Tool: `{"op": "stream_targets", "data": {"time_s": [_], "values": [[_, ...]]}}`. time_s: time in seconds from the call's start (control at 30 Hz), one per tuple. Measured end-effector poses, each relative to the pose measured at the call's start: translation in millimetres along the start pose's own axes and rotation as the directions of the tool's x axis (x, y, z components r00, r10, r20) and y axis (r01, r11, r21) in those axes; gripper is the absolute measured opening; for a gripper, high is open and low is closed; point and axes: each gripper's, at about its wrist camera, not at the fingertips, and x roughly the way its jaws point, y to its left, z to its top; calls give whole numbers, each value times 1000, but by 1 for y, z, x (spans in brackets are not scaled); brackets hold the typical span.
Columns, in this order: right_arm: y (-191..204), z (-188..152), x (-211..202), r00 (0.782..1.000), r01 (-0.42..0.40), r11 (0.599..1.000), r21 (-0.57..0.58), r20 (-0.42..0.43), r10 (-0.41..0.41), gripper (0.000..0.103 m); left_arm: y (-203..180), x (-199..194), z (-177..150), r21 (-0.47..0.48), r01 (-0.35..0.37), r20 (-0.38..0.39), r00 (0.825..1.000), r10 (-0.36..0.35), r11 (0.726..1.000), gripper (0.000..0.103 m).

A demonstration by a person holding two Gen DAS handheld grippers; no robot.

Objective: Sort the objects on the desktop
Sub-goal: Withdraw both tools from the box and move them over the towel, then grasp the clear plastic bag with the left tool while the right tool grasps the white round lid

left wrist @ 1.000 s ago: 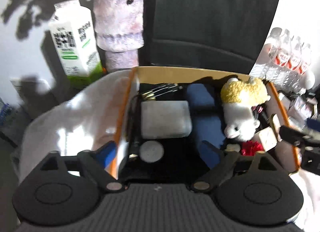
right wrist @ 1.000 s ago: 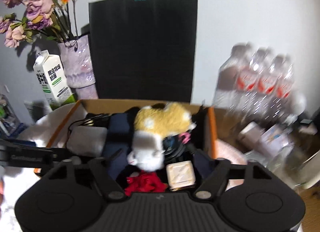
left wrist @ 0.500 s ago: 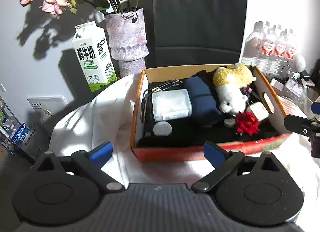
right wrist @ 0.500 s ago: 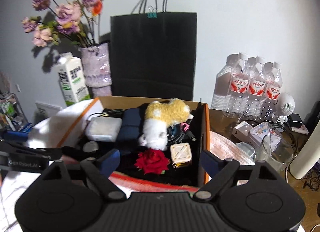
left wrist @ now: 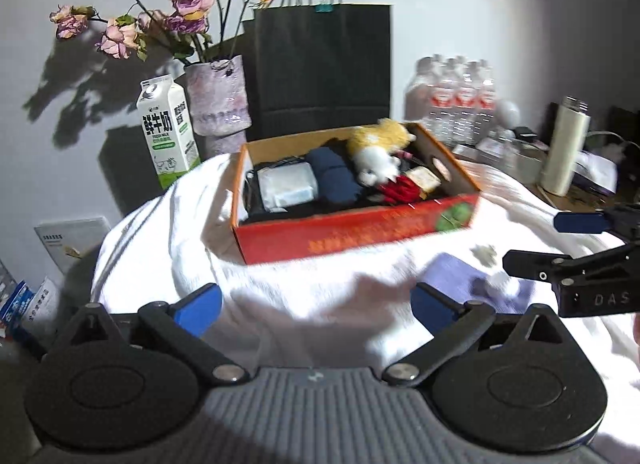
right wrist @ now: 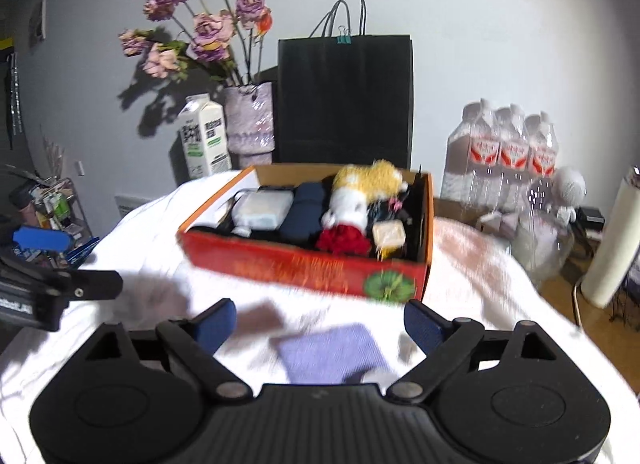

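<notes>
Left gripper (left wrist: 316, 306) and right gripper (right wrist: 320, 322): withdrawn from over red cardboard box (left wrist: 356, 232); jaws just opening wider, empty; purple cloth (right wrist: 332, 356) newly in view.

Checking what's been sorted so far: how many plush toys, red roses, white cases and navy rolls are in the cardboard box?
Plush toy: 1
Red rose: 1
White case: 1
Navy roll: 1
Total: 4
</notes>
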Motion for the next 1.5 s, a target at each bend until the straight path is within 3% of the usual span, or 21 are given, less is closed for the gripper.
{"op": "stream_targets", "data": {"time_s": [0.17,0.33,0.4,0.53,0.73,0.83,0.93,1.17,1.43,1.5], "values": [[6,-34,-38,999,-20,1000,10,38,20,92,1,-36,-36,54,43,36,998,-45,998,103],[15,-64,-77,997,-14,1000,-5,75,15,93,2,-70,-76,55,26,98,995,-31,998,103],[18,-78,-89,996,-13,1000,-5,86,13,102,0,-80,-93,55,32,108,993,-38,998,103],[25,-108,-101,997,27,999,-17,78,-26,103,-9,-92,-122,49,35,137,990,-41,998,103],[24,-152,-118,991,55,997,52,116,-61,103,-24,-84,-161,35,13,105,994,-17,999,103],[20,-174,-125,980,120,988,96,146,-133,103,-30,-70,-173,45,4,33,999,-5,999,103],[21,-186,-123,971,185,978,93,139,-196,103,-32,-65,-181,66,-26,12,1000,26,997,103],[31,-192,-113,976,162,985,58,137,-169,103,-36,-46,-178,57,-26,-15,1000,27,998,103],[27,-198,-108,975,158,987,33,150,-161,103,-62,-21,-159,82,89,24,996,-91,993,103],[19,-196,-103,976,159,986,52,145,-165,99,-69,-14,-155,82,110,41,993,-113,991,103]]}}
